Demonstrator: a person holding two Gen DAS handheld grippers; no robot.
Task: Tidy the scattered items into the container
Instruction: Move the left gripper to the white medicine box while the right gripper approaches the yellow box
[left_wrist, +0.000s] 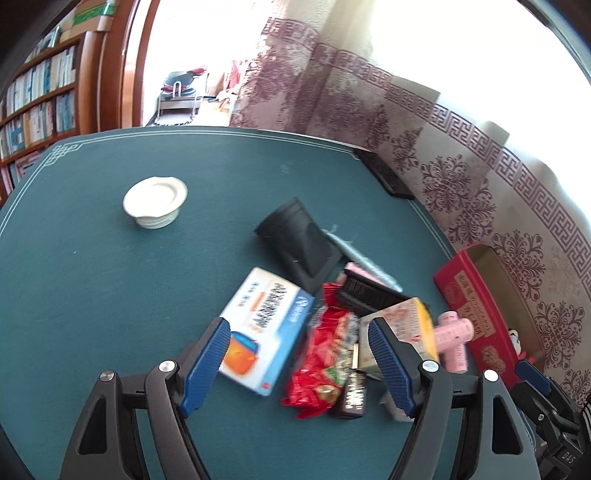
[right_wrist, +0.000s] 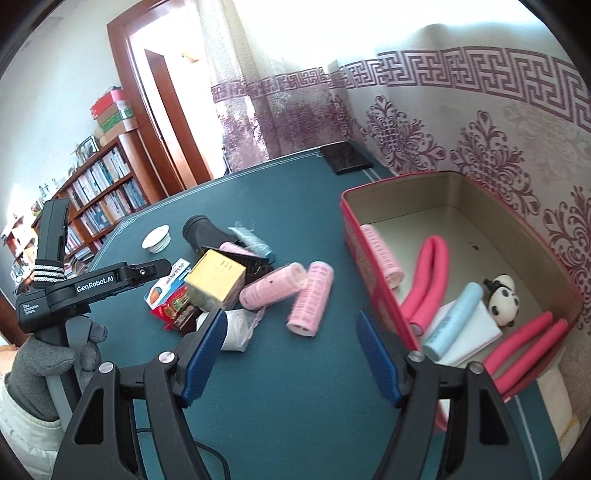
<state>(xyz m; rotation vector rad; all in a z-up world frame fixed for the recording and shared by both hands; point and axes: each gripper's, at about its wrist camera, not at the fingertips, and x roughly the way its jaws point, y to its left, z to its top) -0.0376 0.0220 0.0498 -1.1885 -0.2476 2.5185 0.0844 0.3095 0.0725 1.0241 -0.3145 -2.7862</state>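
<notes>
Both grippers are hovering open and empty over the green table, with the clutter lying ahead of them.

The left gripper is hanging with jaws spread above a red snack packet; a white medicine box is lying just past its left finger, a yellow box behind its right one. The right gripper is gaping with nothing between its pads; two pink hair rollers are lying just ahead of it, and the red tin is sitting ahead to its right, holding foam curlers and a panda figure.
</notes>
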